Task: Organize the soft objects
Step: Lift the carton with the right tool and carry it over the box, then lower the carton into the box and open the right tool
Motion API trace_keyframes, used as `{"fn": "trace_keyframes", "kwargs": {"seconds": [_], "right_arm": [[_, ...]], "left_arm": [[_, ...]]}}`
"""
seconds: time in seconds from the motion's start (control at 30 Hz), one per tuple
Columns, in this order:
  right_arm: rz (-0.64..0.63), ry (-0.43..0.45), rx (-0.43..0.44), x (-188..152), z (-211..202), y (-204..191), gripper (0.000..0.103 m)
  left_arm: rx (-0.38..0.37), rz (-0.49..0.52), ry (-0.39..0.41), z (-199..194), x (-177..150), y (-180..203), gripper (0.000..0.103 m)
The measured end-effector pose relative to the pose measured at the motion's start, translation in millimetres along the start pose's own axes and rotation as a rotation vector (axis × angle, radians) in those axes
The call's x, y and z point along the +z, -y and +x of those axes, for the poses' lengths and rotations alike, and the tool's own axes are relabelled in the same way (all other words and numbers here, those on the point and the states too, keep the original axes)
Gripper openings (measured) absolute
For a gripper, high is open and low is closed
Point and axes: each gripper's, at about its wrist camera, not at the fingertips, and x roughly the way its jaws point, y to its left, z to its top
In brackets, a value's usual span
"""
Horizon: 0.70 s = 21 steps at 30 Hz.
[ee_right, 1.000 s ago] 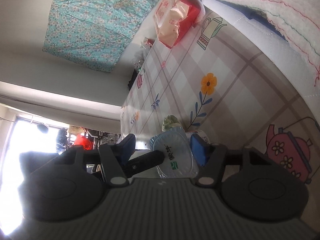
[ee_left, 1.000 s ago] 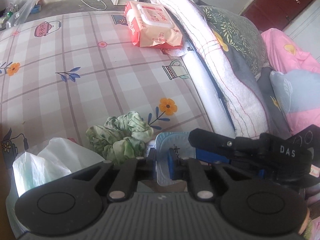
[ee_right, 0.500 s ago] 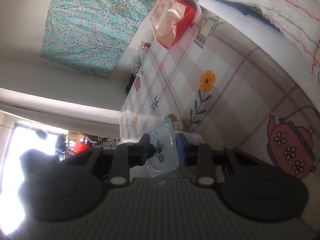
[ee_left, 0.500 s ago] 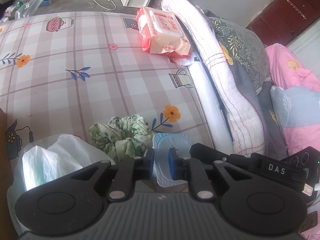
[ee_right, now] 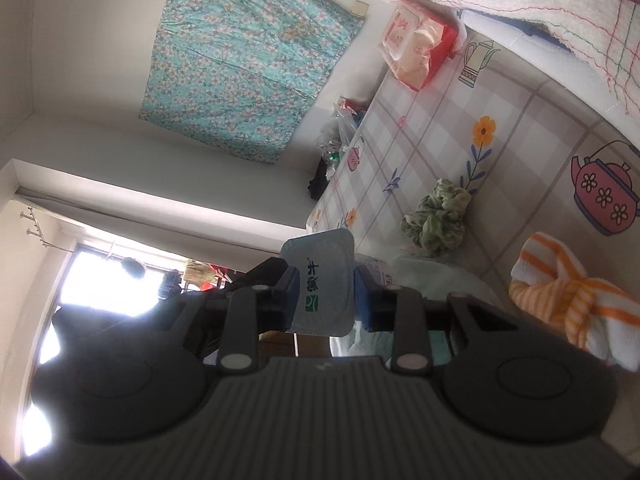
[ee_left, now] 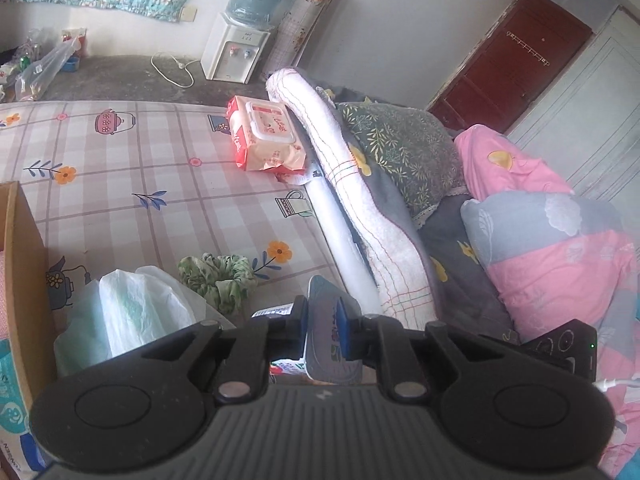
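Note:
Both grippers are shut on one pale blue soft packet with green print. In the left wrist view my left gripper pinches the packet edge-on, lifted above the checked sheet. In the right wrist view my right gripper clamps the same packet across its flat face. A green scrunchie lies on the sheet just ahead; it also shows in the right wrist view. A red wet-wipes pack lies further off.
A white plastic bag and a cardboard box sit at the left. Rolled white towel, pillows and pink quilt line the right. An orange-striped cloth lies near the right gripper. A water dispenser stands beyond the bed.
Both grippers have lifted the packet up off the sheet and pulled back. The right gripper had closed on it within the last second; the scrunchie and bag stayed put.

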Motion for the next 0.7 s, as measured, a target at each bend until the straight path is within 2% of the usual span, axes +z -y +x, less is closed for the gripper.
{"fn": "trace_keyframes", "kwargs": {"seconds": [0.3,0.5,0.7], "right_arm": [[-0.082,-0.119,0.053,-66.5,-1.9,-52.3,0.029],[-0.138,-0.278,0.081,-115.3,34.4,-90.4,0.03],[-0.173,-0.445,0.042,-160.2,79.7,-110.5,0.031]], "left_arm": [[0.021,-0.076,0.11,-89.9,-51.0,-22.1,0.015],[0.078,-0.181,0.194,-153.3,-91.0,-66.0,0.015],[0.132,-0.306,0.232,-186.4,-128.2,-113.9,0.015]]}}
